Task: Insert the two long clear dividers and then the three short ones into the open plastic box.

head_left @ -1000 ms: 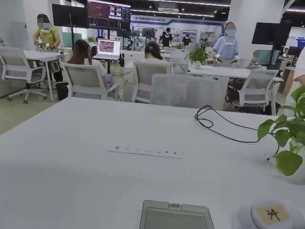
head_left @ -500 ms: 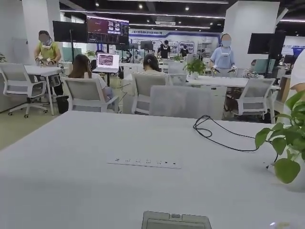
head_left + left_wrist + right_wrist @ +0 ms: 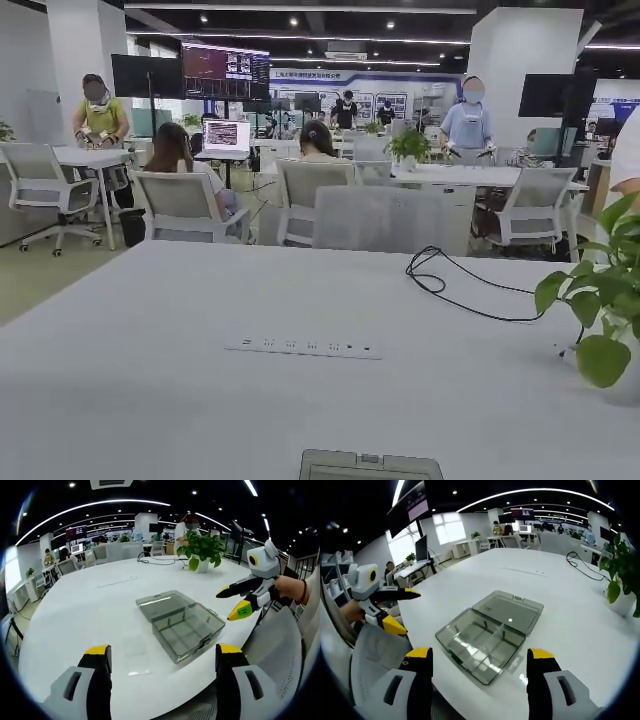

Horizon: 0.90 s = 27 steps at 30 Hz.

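Hovering over the white counter (image 3: 70,615) with the left tool (image 3: 162,650) released, jaws spread wide, gripping nothing. Same for the right tool (image 3: 480,652): released, jaws wide apart, empty; seen from the left gripper view out past the box's right side.

Finding the open smoky-clear plastic box (image 3: 192,630) close to the counter's near edge, tray toward the tools, flat hinged lid (image 3: 162,601) laid back behind it. In the head view, just a strip of that lid at the bottom border.

Noting faint clear flat plastic dividers (image 3: 137,652) lying on the counter just beside the tray's left wall in the left gripper view, straight ahead between the left tool's jaws. Cannot count them or sort long from short: too transparent. Long axis apparently running away from the left tool, roughly along the tray's neighbouring wall.

Judging the left tool the nearer one: dividers dead ahead of it, but across the box on the far side for the right tool. Cannot tell from the right gripper view whether the ribs inside the tray are moulded slots or a divider already seated.

Likely next: reaching forward and down with the left tool, jaws turned across the strip's short width, pinching one long divider by its edge.
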Each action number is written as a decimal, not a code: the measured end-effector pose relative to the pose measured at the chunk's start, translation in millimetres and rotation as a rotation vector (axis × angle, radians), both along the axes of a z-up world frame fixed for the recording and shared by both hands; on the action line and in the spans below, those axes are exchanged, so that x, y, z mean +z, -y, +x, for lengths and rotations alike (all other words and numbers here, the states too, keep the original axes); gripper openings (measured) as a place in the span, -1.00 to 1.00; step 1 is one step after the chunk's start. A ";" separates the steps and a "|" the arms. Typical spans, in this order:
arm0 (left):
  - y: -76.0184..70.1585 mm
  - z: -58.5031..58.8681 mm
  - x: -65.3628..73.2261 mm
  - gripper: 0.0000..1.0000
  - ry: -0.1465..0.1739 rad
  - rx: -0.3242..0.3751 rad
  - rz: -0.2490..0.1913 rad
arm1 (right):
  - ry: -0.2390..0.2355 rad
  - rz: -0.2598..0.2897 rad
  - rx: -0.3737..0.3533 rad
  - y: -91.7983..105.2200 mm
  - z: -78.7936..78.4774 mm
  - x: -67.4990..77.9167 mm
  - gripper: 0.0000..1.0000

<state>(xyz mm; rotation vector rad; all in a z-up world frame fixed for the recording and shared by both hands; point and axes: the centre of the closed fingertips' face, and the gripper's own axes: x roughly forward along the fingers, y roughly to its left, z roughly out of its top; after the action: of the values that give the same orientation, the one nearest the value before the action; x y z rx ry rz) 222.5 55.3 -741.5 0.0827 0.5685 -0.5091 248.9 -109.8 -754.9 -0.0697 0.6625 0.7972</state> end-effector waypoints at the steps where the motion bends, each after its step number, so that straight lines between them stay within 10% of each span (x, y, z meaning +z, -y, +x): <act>1: -3.0 0.5 -1.9 0.71 -0.017 0.011 -0.001 | 0.002 0.002 0.000 0.8 -0.3 0.4 0.55; 21: -29.4 16.1 -35.8 0.24 -0.169 0.087 0.089 | 0.072 0.011 0.048 -5.2 -7.8 2.6 0.57; 27: -30.9 25.7 -50.8 0.14 -0.243 0.113 0.042 | 0.083 0.013 0.054 -6.4 -7.5 2.6 0.57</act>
<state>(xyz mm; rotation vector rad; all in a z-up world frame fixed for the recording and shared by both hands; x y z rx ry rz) 248.2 86.2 -792.2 0.0287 0.8171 -0.3991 241.4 -103.3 -752.3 -0.1088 0.5786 0.8463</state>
